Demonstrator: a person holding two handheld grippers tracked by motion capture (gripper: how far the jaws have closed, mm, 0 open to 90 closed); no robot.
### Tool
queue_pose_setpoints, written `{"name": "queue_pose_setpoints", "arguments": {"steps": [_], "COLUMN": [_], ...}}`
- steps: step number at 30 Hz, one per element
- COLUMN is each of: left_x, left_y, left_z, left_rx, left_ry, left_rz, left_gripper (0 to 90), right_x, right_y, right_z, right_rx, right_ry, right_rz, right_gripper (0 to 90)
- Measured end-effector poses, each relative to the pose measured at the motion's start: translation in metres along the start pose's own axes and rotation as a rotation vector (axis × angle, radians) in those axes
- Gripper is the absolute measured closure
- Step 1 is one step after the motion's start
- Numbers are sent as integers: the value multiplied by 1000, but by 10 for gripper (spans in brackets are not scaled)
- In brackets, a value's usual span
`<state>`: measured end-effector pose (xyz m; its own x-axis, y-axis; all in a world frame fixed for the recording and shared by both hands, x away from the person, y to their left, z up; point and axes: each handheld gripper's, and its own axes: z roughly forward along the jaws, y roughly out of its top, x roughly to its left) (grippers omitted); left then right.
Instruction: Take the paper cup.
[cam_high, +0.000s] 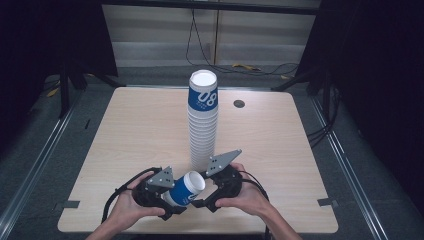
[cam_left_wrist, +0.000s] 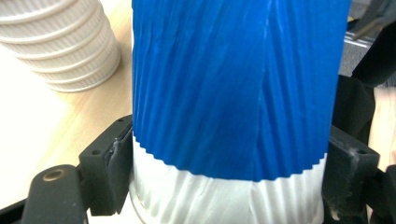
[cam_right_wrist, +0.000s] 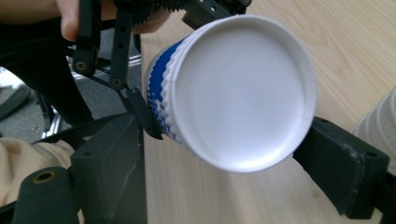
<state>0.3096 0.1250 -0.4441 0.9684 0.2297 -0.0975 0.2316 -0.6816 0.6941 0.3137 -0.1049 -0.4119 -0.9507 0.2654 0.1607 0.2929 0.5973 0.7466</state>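
The tall cup stack blocks the desk centre; bare desk lies open on both sides.

left tool | clamped on blue-white cup | cup stack upper left

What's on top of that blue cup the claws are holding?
A white lid covers the blue cup held in the left claw; whatever is inside stays hidden.
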Motion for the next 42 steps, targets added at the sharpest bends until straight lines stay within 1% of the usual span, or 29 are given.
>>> {"name": "queue_pose_setpoints", "arguments": {"steps": [1, 3, 9, 12, 13, 15, 17, 18, 21, 24, 27, 28, 30, 33, 34, 36, 37, 38, 39, 42], "left_x": [0, -1, -1, -2, -2, -4, -5, -6, -7, -7, -7, -8, -8, -8, -9, -10, -10, -11, -12, -13], "left_y": [0, 0, 0, 2, 2, 3, 3, 3, 2, 2, 3, 3, 2, 1, 1, 2, 2, 2, 3, 4], "left_z": [0, 2, 4, 5, 6, 7, 9, 10, 12, 14, 15, 15, 15, 17, 17, 17, 18, 18, 18, 19], "left_rx": [13, 19, 44, 58, 63, 75, 86, 88, 99, 117, 124, 121, 124, 132, 130, 141, 139, 140, 147, 147], "left_ry": [1, 1, 4, 10, 9, 12, 15, 16, 17, 14, 10, 10, 11, 10, 7, 4, 3, 11, 19, 23], "left_rz": [8, 6, 24, 33, 41, 51, 63, 58, 62, 78, 78, 80, 83, 85, 89, 98, 101, 101, 108, 113], "left_gripper": [182, 183, 185, 186, 186, 186, 186, 186, 186, 186, 186, 186, 186, 186, 186, 186, 186, 186, 186, 185], "right_x": [-1, -1, -4, -4, -4, -4, -4, -4, -4, -4, -5, -5, -5, -5, -5, -4, -4, -5, -5, -4], "right_y": [0, 0, 2, 5, 5, 6, 7, 8, 8, 9, 9, 11, 12, 14, 15, 16, 16, 16, 16, 16], "right_z": [0, 0, 2, 3, 4, 5, 7, 7, 9, 12, 14, 17, 18, 21, 22, 24, 24, 25, 26, 27], "right_rx": [10, 24, 80, 110, 121, 141, 157, 162, 183, 199, 210, 232, 248, 262, 264, 270, 272, 274, 259, 274], "right_ry": [3, 2, 1, 11, 18, 14, 21, 20, 32, 43, 56, 59, 57, 64, 73, 79, 79, 90, 94, 93], "right_rz": [-6, -5, -19, -22, -27, -33, -40, -39, -43, -54, -57, -61, -61, -71, -68, -68, -63, -67, -83, -88], "right_gripper": [163, 174, 177, 182, 182, 176, 181, 182, 188, 189, 190, 190, 189, 190, 194, 211, 214, 220, 237, 249]}}
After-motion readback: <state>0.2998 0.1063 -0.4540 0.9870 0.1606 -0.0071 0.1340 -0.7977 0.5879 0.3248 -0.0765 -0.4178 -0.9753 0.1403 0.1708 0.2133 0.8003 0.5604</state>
